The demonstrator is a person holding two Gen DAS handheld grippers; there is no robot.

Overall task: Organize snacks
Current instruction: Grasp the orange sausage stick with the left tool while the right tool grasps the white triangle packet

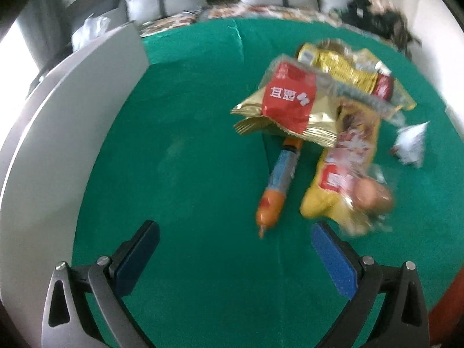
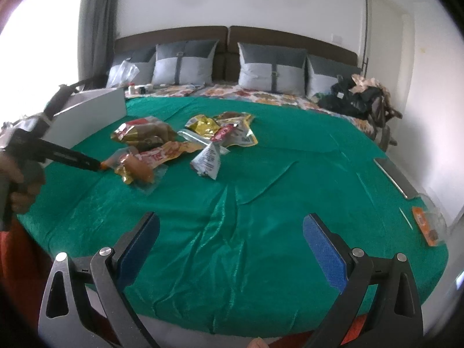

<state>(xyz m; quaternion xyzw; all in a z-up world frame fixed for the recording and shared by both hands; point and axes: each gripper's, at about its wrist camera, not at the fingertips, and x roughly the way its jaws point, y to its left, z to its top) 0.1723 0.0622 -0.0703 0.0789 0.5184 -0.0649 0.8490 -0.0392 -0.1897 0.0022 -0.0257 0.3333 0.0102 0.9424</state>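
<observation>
A pile of snacks lies on the green cloth (image 1: 188,145). It holds a gold and red packet (image 1: 287,101), a yellow-gold packet (image 1: 348,69), a long yellow packet (image 1: 342,168), a clear pack with brown pieces (image 1: 371,194), a white crumpled packet (image 1: 409,145) and an orange and blue sausage stick (image 1: 278,179). My left gripper (image 1: 235,229) is open, low over the cloth, with the sausage's near end just beyond its fingers. My right gripper (image 2: 232,219) is open over bare cloth, well short of the pile (image 2: 174,145). The right wrist view shows the left gripper (image 2: 87,163) from the side, held by a hand (image 2: 17,191).
A white open box (image 1: 58,145) stands at the left edge of the cloth, also visible as the box (image 2: 95,107). At the right edge lie a grey tray rim (image 2: 397,178) and an orange pack (image 2: 426,226). Pillows (image 2: 185,63) and a dark heap (image 2: 356,95) sit at the bed's head.
</observation>
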